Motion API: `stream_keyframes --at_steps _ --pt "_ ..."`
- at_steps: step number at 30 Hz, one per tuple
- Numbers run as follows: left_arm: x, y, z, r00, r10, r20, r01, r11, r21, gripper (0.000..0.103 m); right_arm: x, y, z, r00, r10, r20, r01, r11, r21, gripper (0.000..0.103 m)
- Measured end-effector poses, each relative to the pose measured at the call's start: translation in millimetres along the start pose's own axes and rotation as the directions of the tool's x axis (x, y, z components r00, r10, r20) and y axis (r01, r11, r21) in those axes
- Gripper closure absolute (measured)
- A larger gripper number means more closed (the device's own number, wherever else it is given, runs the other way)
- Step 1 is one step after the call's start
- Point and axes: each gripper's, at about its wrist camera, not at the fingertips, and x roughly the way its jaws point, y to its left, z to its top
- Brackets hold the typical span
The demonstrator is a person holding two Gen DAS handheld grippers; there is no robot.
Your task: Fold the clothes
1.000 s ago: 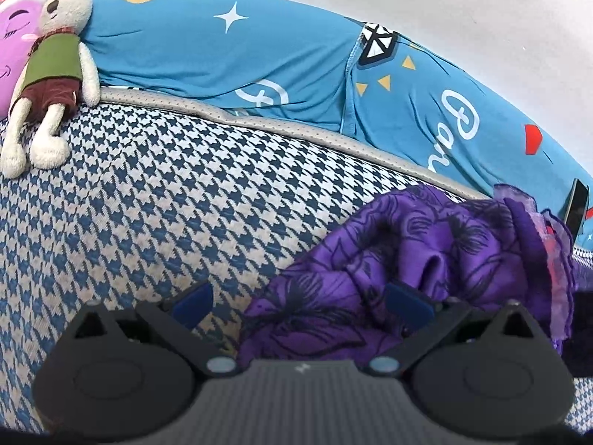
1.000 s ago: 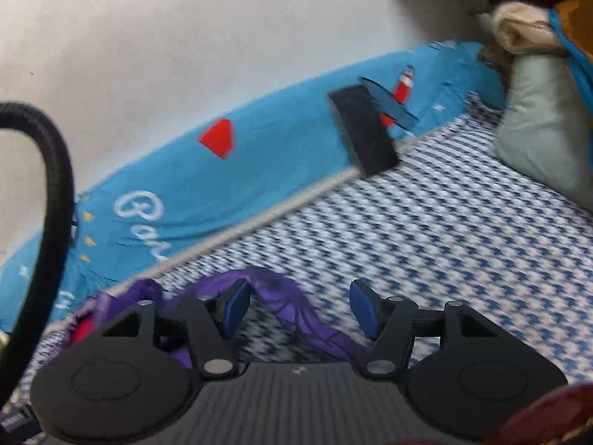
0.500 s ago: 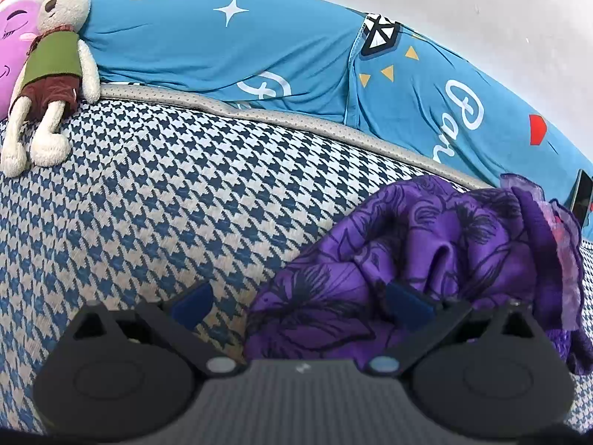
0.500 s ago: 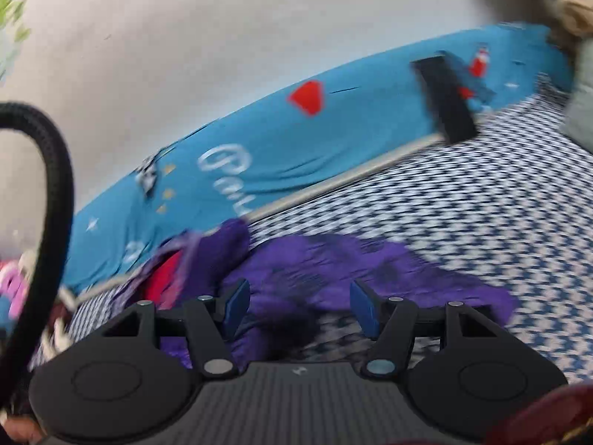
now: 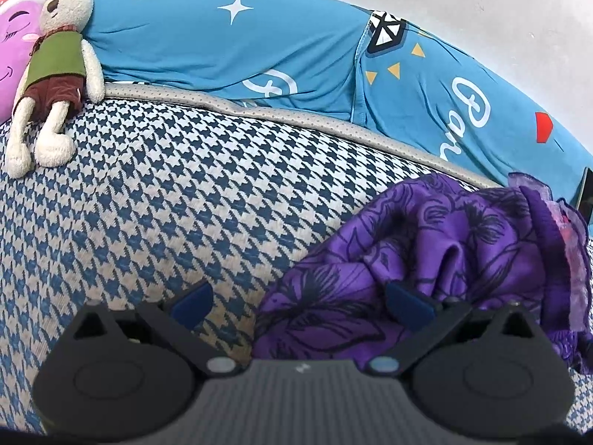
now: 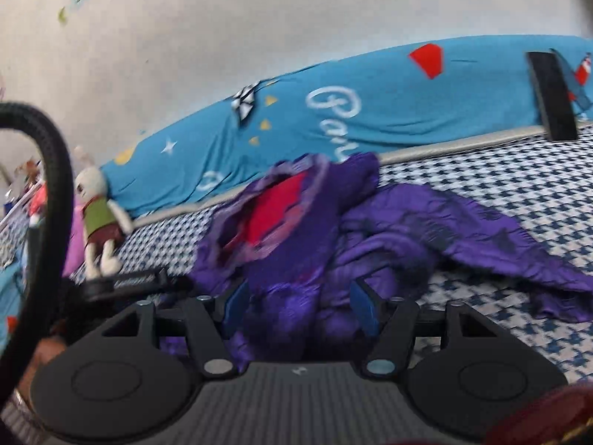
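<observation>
1. Left tool (image 5: 300, 298) and right tool (image 6: 300, 302): two, both spread wide, gripping nothing.
2. Purple garment (image 6: 370, 244): one, crumpled on the houndstooth bed (image 5: 166, 193), between both tools' fingers.
3. Risk: closing on bunched layers would likely lift a wad, not one edge.
4. Plush rabbit (image 5: 55, 70): one, far left.

The left gripper (image 5: 300, 302) has a black body with a ribbed grey centre plate, two round black discs at its sides, and blue pads on its fingers (image 5: 192, 298). The right gripper (image 6: 301, 306) looks the same, with silver screws. A thick black cable (image 6: 55, 185) curves at its left. A dark red sleeve (image 6: 541, 419) shows near right.
</observation>
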Motion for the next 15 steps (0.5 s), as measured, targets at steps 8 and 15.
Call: stream_keyframes --at_steps 8,15 --pt "-1 4 0 1.000 -0.001 0.007 0.001 1.000 -0.008 0.000 23 38 -23 0.998 -0.025 -0.057 0.015 0.987 -0.163 0.037" --pt "-12 6 -4 0.999 -0.046 0.016 0.046 0.999 0.028 0.000 43 50 -28 0.993 -0.110 -0.045 0.098 0.970 -0.224 0.083"
